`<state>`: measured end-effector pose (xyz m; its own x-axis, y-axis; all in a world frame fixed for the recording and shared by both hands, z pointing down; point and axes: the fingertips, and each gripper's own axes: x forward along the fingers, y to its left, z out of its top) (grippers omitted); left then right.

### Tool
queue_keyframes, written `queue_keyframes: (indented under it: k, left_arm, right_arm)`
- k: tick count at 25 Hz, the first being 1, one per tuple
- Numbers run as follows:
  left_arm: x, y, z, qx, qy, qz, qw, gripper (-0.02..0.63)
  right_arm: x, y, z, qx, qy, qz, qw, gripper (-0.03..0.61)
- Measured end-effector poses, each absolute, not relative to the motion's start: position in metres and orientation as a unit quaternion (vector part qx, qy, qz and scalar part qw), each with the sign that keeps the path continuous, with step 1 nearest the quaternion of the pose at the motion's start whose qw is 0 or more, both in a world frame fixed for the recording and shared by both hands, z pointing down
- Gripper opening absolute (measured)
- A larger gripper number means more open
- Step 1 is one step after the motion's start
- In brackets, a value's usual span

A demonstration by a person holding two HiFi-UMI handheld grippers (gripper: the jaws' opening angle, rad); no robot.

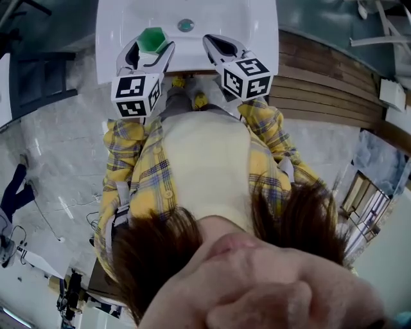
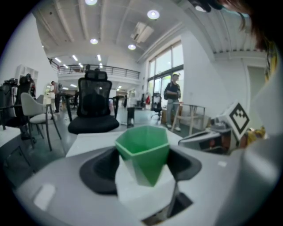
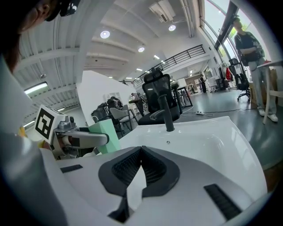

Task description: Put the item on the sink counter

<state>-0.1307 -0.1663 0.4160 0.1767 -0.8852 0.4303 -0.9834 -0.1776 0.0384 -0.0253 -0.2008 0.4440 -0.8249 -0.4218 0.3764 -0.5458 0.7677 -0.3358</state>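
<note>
Green cup in left gripper, over sink

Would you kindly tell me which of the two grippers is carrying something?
The left gripper: its jaws clamp a green faceted plastic cup, whereas the right gripper has jaws shut on nothing.

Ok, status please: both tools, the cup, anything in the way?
Left tool shut on green cup. Right tool shut, empty. Cup over sink, near edge. Nothing blocking.

Black office chair — standing person farther right
</note>
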Motion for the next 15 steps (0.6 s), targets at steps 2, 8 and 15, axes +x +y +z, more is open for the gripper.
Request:
queue_keyframes:
  k: [2,8,15]
  left_arm:
    - [-0.137,-0.176,0.416,0.756,-0.616,0.157,0.154,0.331]
    - [-0.154,-0.21,0.417,0.77,-0.6,0.159,0.148,0.331]
    - [-0.179,-0.246,0.433,0.775,-0.591,0.171,0.14,0.331]
  right_arm:
    - [-0.031,-0.207,0.445,0.267,-0.927,0.222,0.142,0.014]
    - [-0.049,-0.225,0.448,0.278,-0.921,0.232,0.147,0.014]
    - [-0.07,-0.242,0.461,0.29,-0.912,0.244,0.159,0.014]
